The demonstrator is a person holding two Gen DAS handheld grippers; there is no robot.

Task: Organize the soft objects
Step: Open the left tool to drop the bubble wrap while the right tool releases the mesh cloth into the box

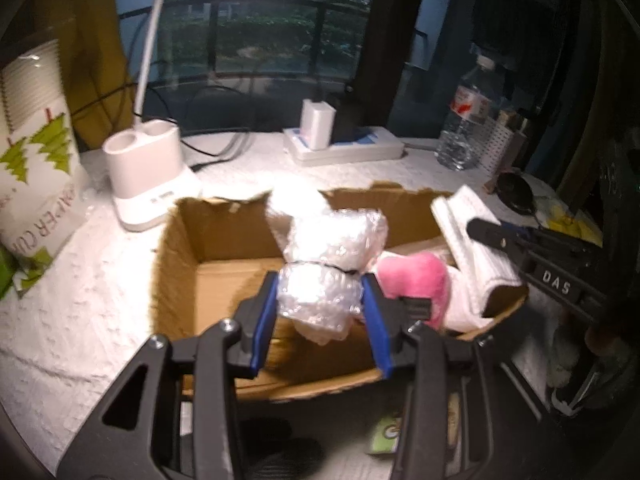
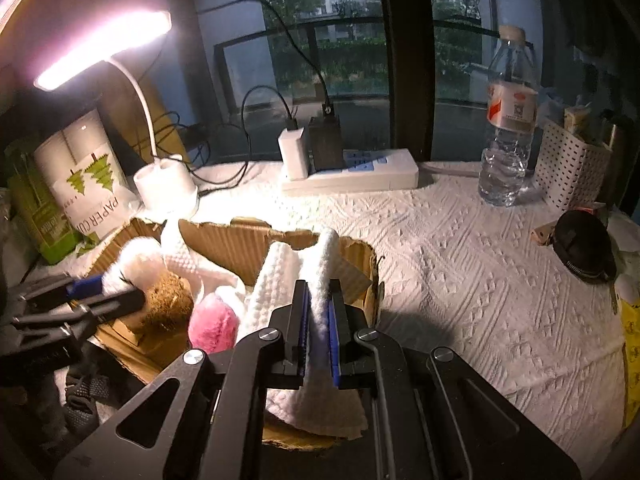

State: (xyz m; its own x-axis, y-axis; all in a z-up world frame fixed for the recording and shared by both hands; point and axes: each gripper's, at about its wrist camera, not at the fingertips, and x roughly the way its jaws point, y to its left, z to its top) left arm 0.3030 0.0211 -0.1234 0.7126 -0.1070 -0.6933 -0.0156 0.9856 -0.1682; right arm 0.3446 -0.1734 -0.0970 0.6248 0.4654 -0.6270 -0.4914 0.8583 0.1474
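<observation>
An open cardboard box (image 1: 224,240) stands on the white textured cloth. My left gripper (image 1: 322,298) is shut on a bubble-wrap bundle (image 1: 332,256) tied with a black band, held over the box. A pink plush (image 1: 416,280) lies inside at the right. My right gripper (image 2: 318,320) is shut on a white towel (image 2: 288,280) that drapes over the box's right rim (image 2: 360,256). The right gripper also shows in the left wrist view (image 1: 496,234), holding the towel (image 1: 472,240). The left gripper shows in the right wrist view (image 2: 100,292) with the bundle (image 2: 136,260).
A white desk lamp (image 2: 164,184) stands behind the box, a paper-cup sleeve (image 2: 84,184) at left. A power strip (image 2: 360,176) with chargers, a water bottle (image 2: 508,120) and a perforated white basket (image 2: 572,172) stand at the back. A black pouch (image 2: 584,248) lies at right.
</observation>
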